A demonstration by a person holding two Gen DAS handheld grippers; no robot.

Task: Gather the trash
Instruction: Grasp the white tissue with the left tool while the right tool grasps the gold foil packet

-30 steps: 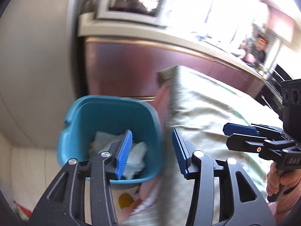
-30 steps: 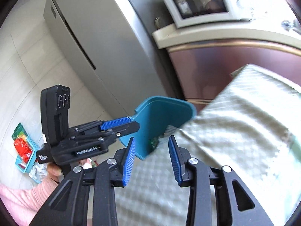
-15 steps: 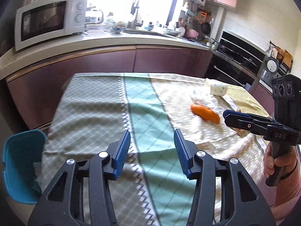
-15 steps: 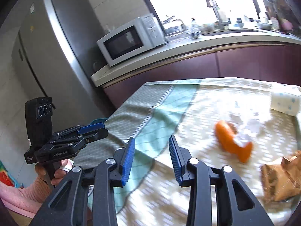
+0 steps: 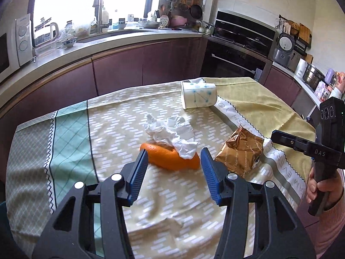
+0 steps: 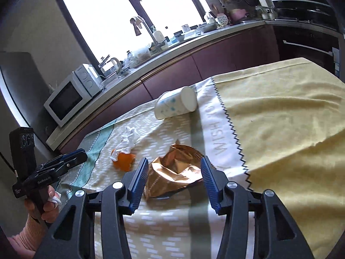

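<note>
On the tablecloth (image 5: 120,116) lie an orange peel (image 5: 163,157), a crumpled white tissue (image 5: 170,127) draped on its far end, a crinkled gold snack wrapper (image 5: 239,151) and a paper cup (image 5: 198,95) on its side. My left gripper (image 5: 174,158) hovers just short of the peel, jaws opening, nothing pressed between the pads. My right gripper (image 6: 174,166) hangs over the near end of the gold wrapper (image 6: 172,170), jaws also opening and empty. Each gripper shows in the other's view: the right gripper (image 5: 280,138) and the left gripper (image 6: 75,156).
A dark-red kitchen counter (image 5: 129,41) with a sink and a microwave (image 6: 71,95) runs behind the table. An oven (image 5: 241,43) stands at the back right. The table's near and right edges drop off close to a person's hand (image 5: 321,190) on the handle.
Both views swung away from the blue bin beside the table to the tabletop trash. The peel, tissue and wrapper now sit close in front of the fingers, and both jaws stand wider.
</note>
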